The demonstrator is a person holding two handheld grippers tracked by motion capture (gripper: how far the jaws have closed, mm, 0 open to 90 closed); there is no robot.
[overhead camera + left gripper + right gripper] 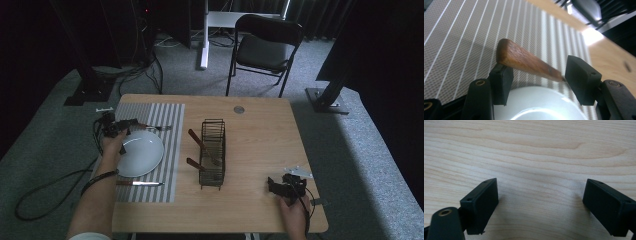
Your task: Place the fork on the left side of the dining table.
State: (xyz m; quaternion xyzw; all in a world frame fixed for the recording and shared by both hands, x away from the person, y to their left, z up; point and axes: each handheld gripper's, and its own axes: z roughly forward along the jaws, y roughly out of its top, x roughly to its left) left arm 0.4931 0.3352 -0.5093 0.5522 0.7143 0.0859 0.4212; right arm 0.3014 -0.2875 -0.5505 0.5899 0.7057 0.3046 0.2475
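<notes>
1. The left gripper (536, 75) is seen with its jaws parted; a wooden-handled fork (524, 61) lies loose between them, at 12 o'clock of the white plate (141, 152), on the striped placemat (170, 165).
2. The right gripper (540, 205) is held wide open over bare table (536, 150).

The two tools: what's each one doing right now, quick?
Left tool: open, wooden fork handle lies loose between its jaws.
Right tool: open, holding nothing.
</notes>
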